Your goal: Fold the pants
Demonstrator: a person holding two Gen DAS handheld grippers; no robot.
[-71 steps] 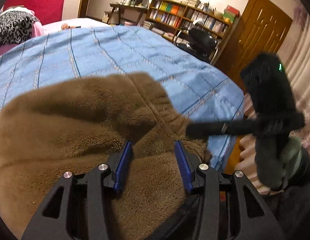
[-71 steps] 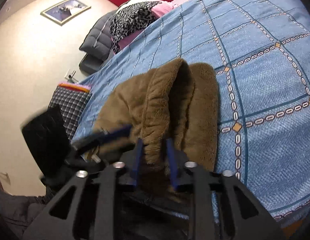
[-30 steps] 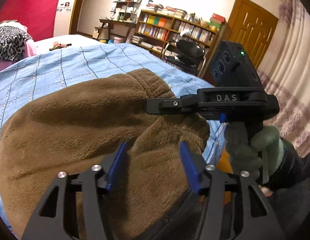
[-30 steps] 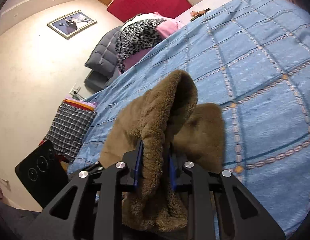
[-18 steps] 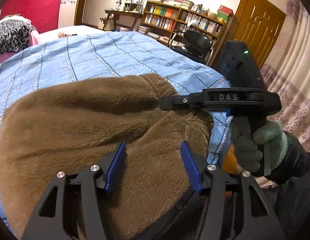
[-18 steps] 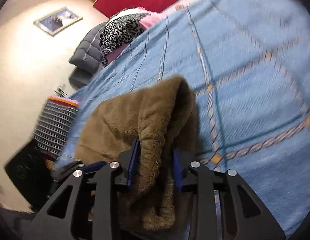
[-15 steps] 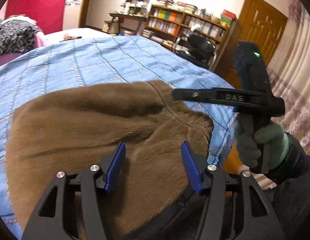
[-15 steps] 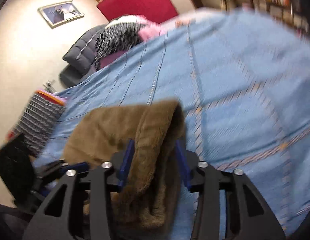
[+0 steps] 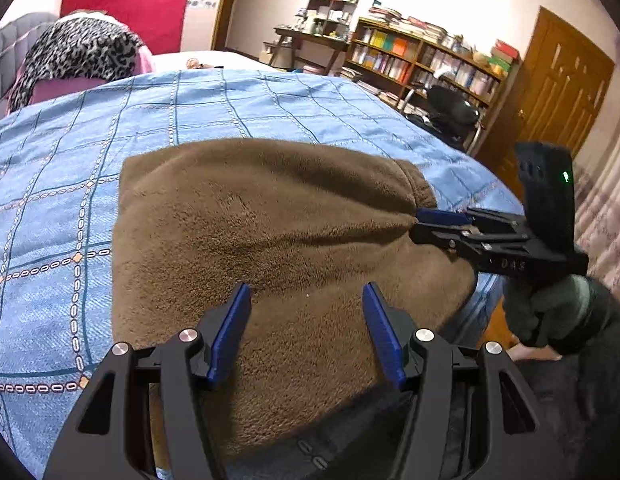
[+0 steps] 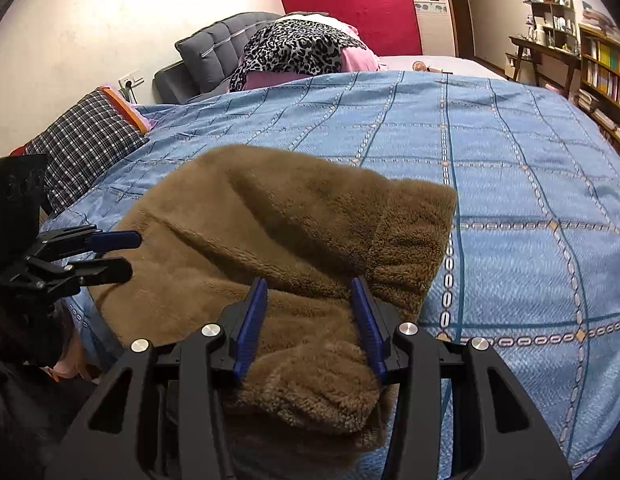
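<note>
Blue checked bedspread (image 9: 158, 120) carries fuzzy brown folded pants (image 9: 270, 232); my 2 hand-held grippers, left (image 9: 306, 320) and right (image 10: 310, 312), hover spread over them.

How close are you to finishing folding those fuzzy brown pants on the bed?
Partly done. The brown pants already lie doubled over in a thick bundle on the blue bedspread. Right now neither claw pinches them: the right claw has a fold between its pads but stands open, and the left claw stands open over the fleece. Still left: one end hangs off the bed edge and the top looks lumpy.
</note>
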